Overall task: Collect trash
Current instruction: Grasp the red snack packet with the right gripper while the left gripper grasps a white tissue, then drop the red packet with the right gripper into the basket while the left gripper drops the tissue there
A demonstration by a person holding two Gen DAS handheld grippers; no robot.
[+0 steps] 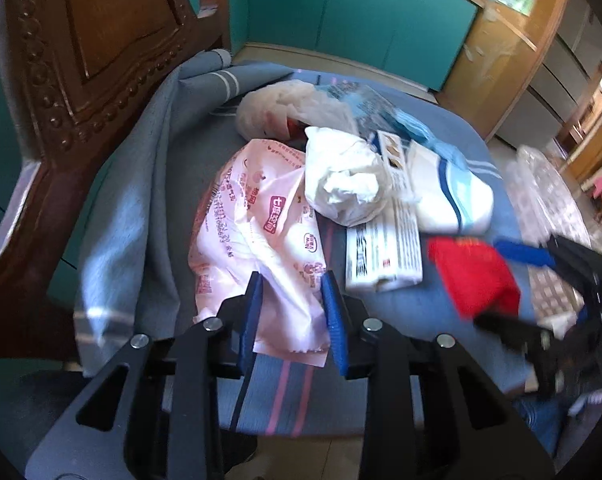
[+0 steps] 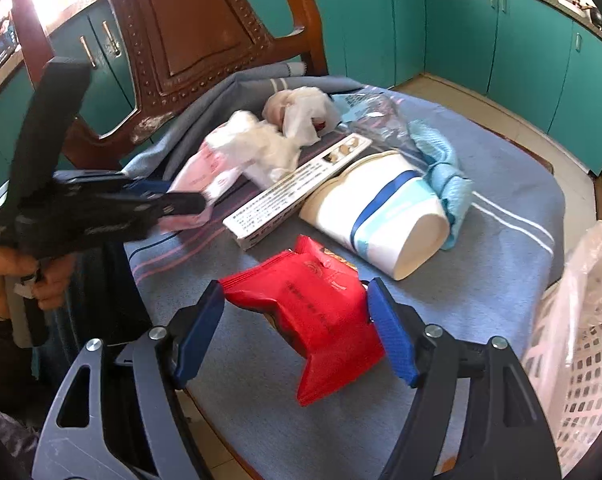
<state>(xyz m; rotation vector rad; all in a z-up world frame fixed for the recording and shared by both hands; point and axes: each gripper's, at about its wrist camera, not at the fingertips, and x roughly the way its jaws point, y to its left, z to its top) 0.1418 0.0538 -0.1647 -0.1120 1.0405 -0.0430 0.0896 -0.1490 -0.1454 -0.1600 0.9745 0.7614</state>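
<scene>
Trash lies on a blue-grey striped cloth (image 2: 497,292) spread over a chair seat. My left gripper (image 1: 291,276) is shut on a pink-and-white plastic wrapper (image 1: 257,216), whose bunched lower part fills the gap between the blue pads. In the right wrist view the left gripper (image 2: 189,204) sits at the left, with the wrapper (image 2: 211,178) at its tip. My right gripper (image 2: 296,286) stands open around a red snack packet (image 2: 317,312) that lies between its fingers. The left wrist view shows the packet (image 1: 473,276) at the right.
Behind lie a crumpled white tissue (image 1: 341,176), a long printed box (image 2: 297,188), a paper cup (image 2: 381,216) on its side, a light blue rag (image 2: 441,156) and a clear wrapper (image 2: 377,118). A white basket (image 2: 581,360) lined with plastic stands right. The carved chair back (image 2: 197,28) rises behind.
</scene>
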